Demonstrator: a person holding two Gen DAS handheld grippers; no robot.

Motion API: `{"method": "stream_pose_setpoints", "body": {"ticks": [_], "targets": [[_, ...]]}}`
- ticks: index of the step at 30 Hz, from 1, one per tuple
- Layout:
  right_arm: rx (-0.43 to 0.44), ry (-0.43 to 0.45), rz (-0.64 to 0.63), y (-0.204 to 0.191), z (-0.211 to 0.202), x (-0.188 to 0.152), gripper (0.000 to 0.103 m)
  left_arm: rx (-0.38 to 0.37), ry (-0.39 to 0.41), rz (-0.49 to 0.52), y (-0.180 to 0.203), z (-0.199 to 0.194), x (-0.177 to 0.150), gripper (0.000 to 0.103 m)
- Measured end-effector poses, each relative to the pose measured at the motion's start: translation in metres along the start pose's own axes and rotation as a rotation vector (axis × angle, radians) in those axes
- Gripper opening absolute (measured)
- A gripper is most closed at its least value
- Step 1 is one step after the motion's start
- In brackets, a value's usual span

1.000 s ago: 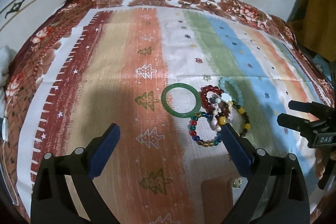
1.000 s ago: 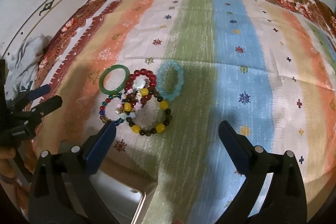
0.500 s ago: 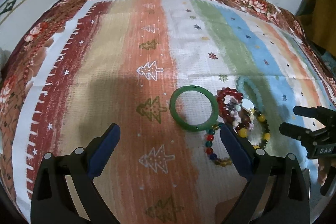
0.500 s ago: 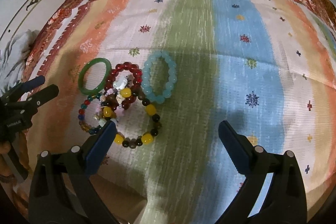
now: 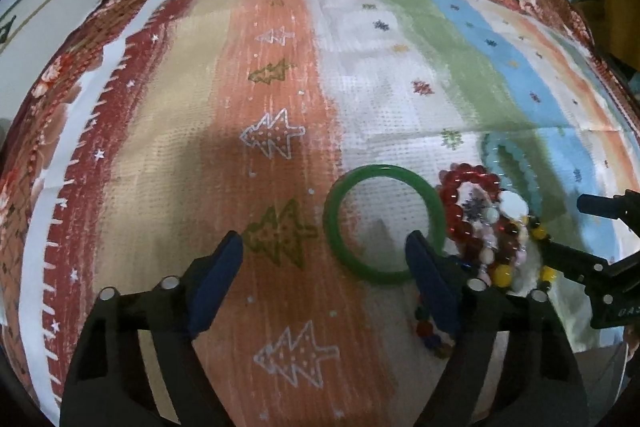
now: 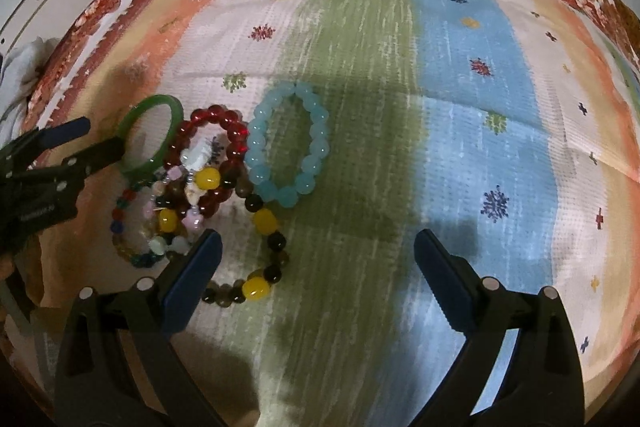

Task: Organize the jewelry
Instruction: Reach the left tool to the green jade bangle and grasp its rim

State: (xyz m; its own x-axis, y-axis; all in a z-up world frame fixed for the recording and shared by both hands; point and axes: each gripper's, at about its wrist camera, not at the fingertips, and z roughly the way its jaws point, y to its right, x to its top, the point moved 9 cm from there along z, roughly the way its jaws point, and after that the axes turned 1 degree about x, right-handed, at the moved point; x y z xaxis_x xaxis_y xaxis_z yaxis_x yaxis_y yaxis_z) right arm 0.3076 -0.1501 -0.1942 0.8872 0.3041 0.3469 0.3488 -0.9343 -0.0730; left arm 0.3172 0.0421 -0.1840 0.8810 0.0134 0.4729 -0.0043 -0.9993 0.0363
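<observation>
Left tongs [image 5: 324,255] gape beside green bangle [image 5: 383,223]; bare striped cloth [image 5: 224,155] leftward.

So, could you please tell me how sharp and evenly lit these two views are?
Left wrist view: motion-blurred, especially the red bead bracelet; a shadow darkens the tablecloth. Right wrist view: sharper, the light blue bead bracelet crisp, a dark shadow band beside it; both bend at the fisheye edges.
</observation>
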Motion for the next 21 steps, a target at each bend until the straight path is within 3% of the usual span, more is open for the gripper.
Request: {"method": "stream_pose_setpoints", "body": {"ticks": [2, 4, 7, 9, 12, 13, 15, 16, 21], "targets": [[-0.014, -0.023, -0.013, 0.001, 0.009, -0.003, 0.086, -0.028, -0.018, -0.025, -0.002, 0.008, -0.001, 0.07], [-0.029, -0.019, -0.036, 0.0, 0.01, -0.004, 0.085, -0.008, -0.003, -0.008, -0.004, 0.011, 0.0, 0.062], [-0.04, -0.021, -0.053, -0.001, 0.011, -0.005, 0.083, 0.026, 0.005, 0.044, -0.003, 0.014, 0.0, 0.059], [-0.034, -0.014, -0.057, -0.002, 0.01, -0.004, 0.062, 0.039, 0.003, 0.057, -0.003, 0.014, 0.0, 0.054], [-0.004, -0.009, -0.096, -0.01, 0.008, -0.003, 0.04, 0.041, 0.007, 0.09, 0.001, 0.014, 0.0, 0.024], [0.0, -0.01, -0.107, -0.012, 0.007, -0.003, 0.037, 0.044, 0.002, 0.1, 0.002, 0.014, 0.0, 0.012], [0.017, -0.015, -0.123, -0.017, 0.007, -0.004, 0.016, 0.049, -0.004, 0.104, 0.002, 0.014, -0.001, 0.008], [0.023, -0.017, -0.125, -0.019, 0.007, -0.005, 0.012, 0.048, -0.006, 0.105, 0.002, 0.014, -0.001, 0.007], [0.024, -0.015, -0.12, -0.019, 0.001, -0.004, 0.011, 0.031, -0.002, 0.076, -0.001, 0.003, 0.0, 0.007]]}}
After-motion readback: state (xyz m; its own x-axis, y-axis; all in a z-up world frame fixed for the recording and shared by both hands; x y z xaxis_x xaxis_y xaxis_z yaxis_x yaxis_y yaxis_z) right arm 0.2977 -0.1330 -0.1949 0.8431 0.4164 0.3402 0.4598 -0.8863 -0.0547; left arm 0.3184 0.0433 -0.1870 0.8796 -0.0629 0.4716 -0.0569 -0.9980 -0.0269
